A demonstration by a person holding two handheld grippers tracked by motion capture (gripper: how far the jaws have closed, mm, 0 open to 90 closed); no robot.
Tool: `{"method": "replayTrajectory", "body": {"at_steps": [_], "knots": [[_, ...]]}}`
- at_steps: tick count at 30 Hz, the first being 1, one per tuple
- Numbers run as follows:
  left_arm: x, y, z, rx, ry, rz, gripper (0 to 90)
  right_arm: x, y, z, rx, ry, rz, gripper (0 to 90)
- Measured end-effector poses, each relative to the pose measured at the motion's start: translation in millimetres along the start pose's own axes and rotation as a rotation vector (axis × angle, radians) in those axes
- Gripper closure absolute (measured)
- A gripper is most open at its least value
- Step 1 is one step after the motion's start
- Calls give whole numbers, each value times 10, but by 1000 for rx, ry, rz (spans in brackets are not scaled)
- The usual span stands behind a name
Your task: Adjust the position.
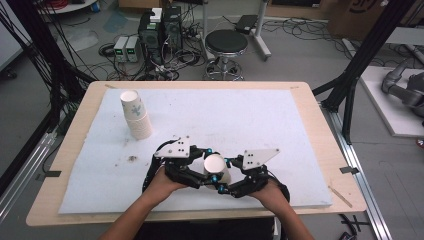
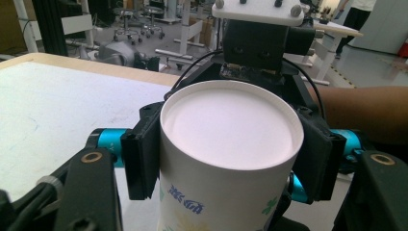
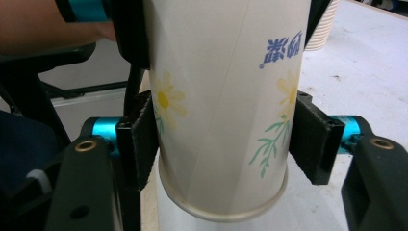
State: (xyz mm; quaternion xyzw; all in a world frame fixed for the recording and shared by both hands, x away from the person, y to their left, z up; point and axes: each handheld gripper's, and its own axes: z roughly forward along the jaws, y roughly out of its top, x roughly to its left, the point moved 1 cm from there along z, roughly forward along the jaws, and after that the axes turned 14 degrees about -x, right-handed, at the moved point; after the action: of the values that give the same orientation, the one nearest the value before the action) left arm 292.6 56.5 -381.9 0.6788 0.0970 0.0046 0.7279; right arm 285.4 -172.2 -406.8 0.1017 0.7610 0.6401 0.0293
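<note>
Person's forearms at the table's near edge, left gripper [image 1: 204,167] and right gripper [image 1: 226,176] both clamped on one upturned floral paper cup [image 1: 216,165] held between them above the white mat [image 1: 260,120], stack of paper cups [image 1: 135,114] farther left

The right gripper [image 3: 223,144] clamps an upside-down white paper cup printed with yellow daisies [image 3: 221,96], pads [image 3: 139,139] pressed on both sides. A ribbed paper cup stack [image 3: 320,29] stands behind on the white-covered bench [image 3: 365,72].

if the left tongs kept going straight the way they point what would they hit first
The paper cup already sits between the left tongs, pads pressed on its sides. Pushed on, cup and tongs would probably meet the right tongs facing them just behind; the gap's depth is unclear.
</note>
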Motion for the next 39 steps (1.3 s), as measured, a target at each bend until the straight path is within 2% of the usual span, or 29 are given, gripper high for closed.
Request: {"method": "replayTrajectory", "body": {"at_steps": [1,3,6,8,11,12,16,19,20,22,29,39], "knots": [[-8,4,7,16,17,0,294,-2,8,-1,5,6,-4,359],[-9,21,15,53,48,6,135,-5,29,-6,16,7,-17,362],[3,61,-26,65,56,18,132,-17,57,-9,51,2,-38,362],[20,90,-54,84,52,25,132,-20,75,-2,97,4,-49,362],[31,134,-76,131,39,39,132,-57,121,10,176,-6,-79,359],[36,151,-80,147,38,47,132,-57,121,10,176,-6,-79,359],[64,200,-84,207,22,50,135,-92,184,37,258,6,-110,356],[77,201,-67,261,11,53,135,-98,238,60,297,12,-119,354],[78,197,-62,274,9,54,136,-103,269,79,332,18,-134,354],[78,193,-54,298,4,57,137,-104,278,86,344,20,-138,354],[93,191,-39,330,-7,54,160,-98,328,161,455,43,-168,354],[93,144,24,386,-34,45,214,-71,376,242,541,54,-193,352]]}}
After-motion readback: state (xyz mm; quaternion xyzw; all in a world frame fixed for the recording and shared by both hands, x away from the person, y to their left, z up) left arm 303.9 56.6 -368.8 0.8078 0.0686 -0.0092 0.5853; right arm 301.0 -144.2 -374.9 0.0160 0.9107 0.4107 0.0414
